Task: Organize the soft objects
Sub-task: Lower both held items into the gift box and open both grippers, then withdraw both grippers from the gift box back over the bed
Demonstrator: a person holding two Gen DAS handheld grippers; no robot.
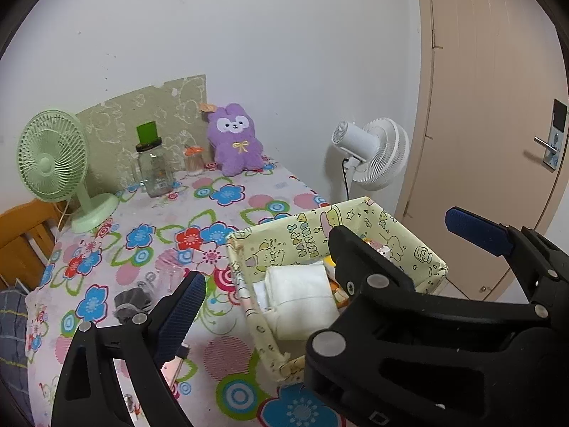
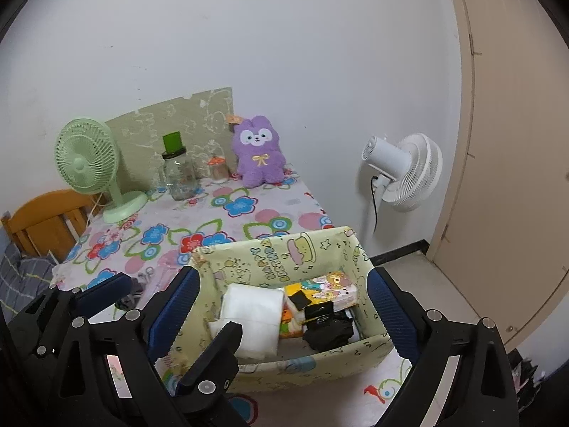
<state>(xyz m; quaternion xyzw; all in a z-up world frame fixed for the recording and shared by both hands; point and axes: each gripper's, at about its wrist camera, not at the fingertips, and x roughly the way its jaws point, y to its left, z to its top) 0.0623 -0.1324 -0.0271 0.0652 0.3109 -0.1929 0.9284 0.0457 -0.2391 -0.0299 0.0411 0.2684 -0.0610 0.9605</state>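
Observation:
A yellow-green cartoon-print fabric basket (image 1: pixel 313 229) (image 2: pixel 284 256) stands at the table's front right. It holds a folded white towel (image 1: pixel 302 295) (image 2: pixel 252 316), colourful tissue packs (image 2: pixel 330 290) and a black bundle (image 2: pixel 327 323). A purple plush bunny (image 1: pixel 234 142) (image 2: pixel 258 153) leans on the back wall. A small grey-black soft item (image 1: pixel 131 302) lies left of the basket. My left gripper (image 1: pixel 284 281) is open and empty above the basket's near left; the other gripper hides its right finger. My right gripper (image 2: pixel 282 274) (image 1: pixel 391 226) is open and empty, its fingers framing the basket.
On the floral tablecloth (image 1: pixel 160 220) stand a green desk fan (image 1: pixel 53 163), a glass jar with a green lid (image 1: pixel 153 167) and a small orange-topped jar (image 1: pixel 193 162). A white floor fan (image 1: pixel 377 153) and a beige door (image 1: pixel 498 106) are right; a wooden chair (image 1: pixel 21 235) is left.

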